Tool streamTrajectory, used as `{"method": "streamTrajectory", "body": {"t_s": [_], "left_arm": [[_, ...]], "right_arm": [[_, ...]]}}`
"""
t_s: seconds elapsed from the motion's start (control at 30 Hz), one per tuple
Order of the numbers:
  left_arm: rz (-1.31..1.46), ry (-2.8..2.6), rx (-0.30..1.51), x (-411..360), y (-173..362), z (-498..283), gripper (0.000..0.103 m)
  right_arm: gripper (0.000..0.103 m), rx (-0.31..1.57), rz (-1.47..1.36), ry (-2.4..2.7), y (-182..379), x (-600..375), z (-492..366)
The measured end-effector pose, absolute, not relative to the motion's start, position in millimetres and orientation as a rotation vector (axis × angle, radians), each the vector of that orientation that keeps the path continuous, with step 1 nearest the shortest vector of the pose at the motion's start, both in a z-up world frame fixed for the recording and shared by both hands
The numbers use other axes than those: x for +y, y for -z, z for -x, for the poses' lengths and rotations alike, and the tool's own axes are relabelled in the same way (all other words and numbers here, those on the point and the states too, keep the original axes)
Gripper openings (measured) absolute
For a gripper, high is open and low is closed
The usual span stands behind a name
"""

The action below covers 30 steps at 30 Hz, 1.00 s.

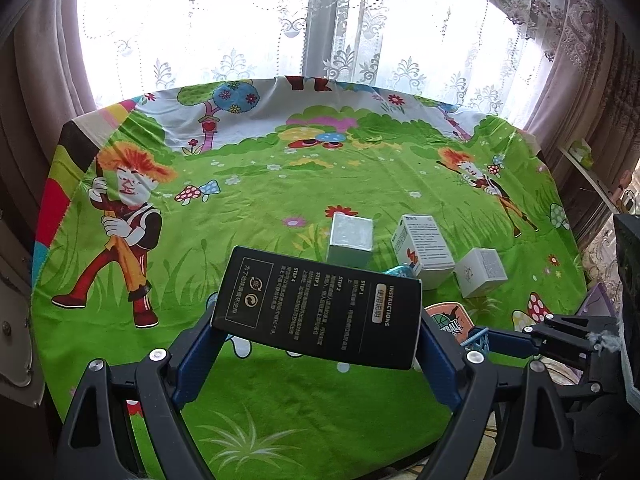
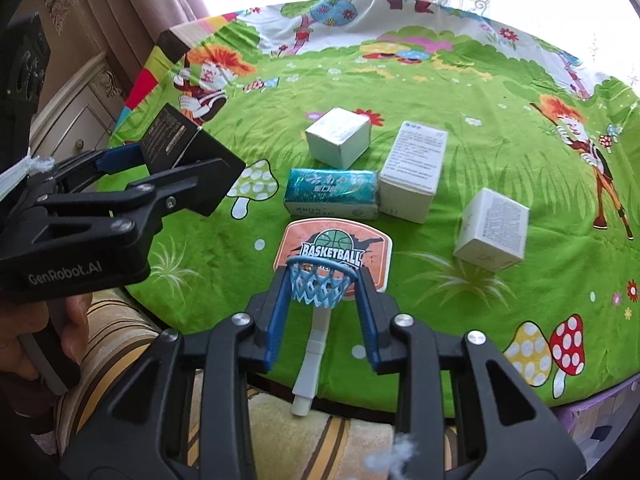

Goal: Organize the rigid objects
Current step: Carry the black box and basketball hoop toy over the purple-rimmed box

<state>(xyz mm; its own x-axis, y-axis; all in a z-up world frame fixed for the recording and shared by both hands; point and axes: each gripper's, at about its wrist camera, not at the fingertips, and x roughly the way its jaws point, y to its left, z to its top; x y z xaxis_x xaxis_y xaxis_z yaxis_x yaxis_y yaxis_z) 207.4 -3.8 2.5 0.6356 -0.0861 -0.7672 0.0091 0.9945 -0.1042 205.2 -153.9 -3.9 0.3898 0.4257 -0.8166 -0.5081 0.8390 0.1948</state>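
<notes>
My left gripper [image 1: 316, 334] is shut on a black box [image 1: 316, 312] with white instruction text, held by its ends above the cloth; the right wrist view shows that black box [image 2: 192, 160] at the left. My right gripper [image 2: 323, 280] is shut on the blue hoop [image 2: 320, 284] of a toy basketball stand. Its orange backboard [image 2: 340, 240] faces me and its white pole [image 2: 314, 354] reaches past the table's near edge. On the cloth stand a white box [image 2: 340, 144], a teal pack [image 2: 332, 192], a printed white box [image 2: 414, 172] and a white cube box [image 2: 492, 228].
A bright green cartoon cloth [image 2: 460, 304] covers the table, with a curtained window [image 1: 240, 20] behind it. A striped cushion [image 2: 120, 336] lies below the near edge. A person's hand [image 2: 76, 320] grips the left tool, and a pale cabinet [image 2: 80, 120] stands at the left.
</notes>
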Motion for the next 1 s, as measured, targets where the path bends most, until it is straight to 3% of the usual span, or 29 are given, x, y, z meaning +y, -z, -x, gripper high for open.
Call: {"method": "streamTrajectory", "body": {"t_s": [0.6,1.0], "left_arm": [[0.089,0.212,0.861,-88,-37,-175,0.089],[0.045,0.41,0.908,-189,-41,-158,0.089]], "right_arm": [[0.037,0.891,-0.046,-0.471,-32,-250,-177],[0.037,0.815,-0.115,-0.283,-54,-367,-150]]}}
